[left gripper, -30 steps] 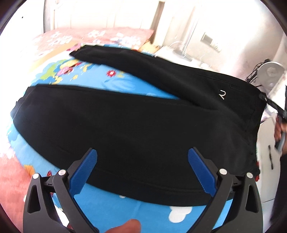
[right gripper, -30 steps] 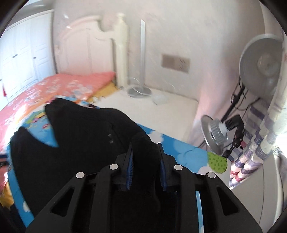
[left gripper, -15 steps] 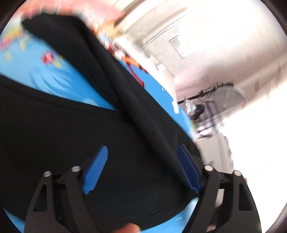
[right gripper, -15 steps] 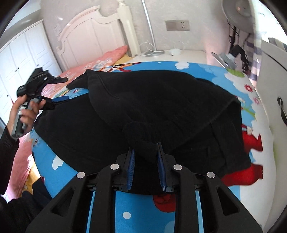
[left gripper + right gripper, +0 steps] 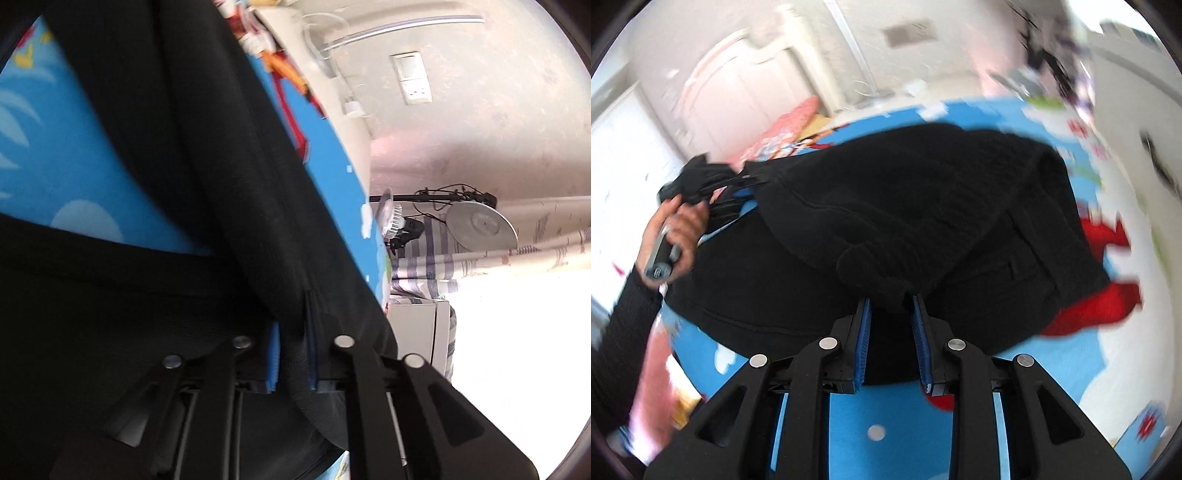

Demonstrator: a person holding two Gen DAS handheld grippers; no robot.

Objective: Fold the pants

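And there it is: the left gripper (image 5: pixel 291 354), wide apart a second ago above the flat black cotton pants (image 5: pixel 155 288), has now clamped its blue-padded fingers (image 5: pixel 272 358) onto a thick fold of that dark cloth, right at the fingertips. The view has rolled hard, so the blue cartoon-print bed sheet (image 5: pixel 55 158) runs up the left side and the wall sits off to the right. Over on the other side, the right gripper (image 5: pixel 889 332) stays clenched on a bunched lump of the same pants (image 5: pixel 923 206), the lump squeezed between its blue pads (image 5: pixel 863 343) just as before, with the garment now doubled over itself ahead of the fingers and spread across the sheet (image 5: pixel 894 413). Beyond and to the left of that gripper, the person's left hand (image 5: pixel 674 236) is wrapped round the grey handle, black sleeve trailing down toward the camera, and the other tool (image 5: pixel 713 181) meets the far corner of the cloth. Farther off, a white wall socket plate (image 5: pixel 413 78) hangs above the left gripper's line, and a round silver lamp head (image 5: pixel 480 225) sits to its right. The white "2" mark seen earlier on the pants is out of sight now; no writing can be read.
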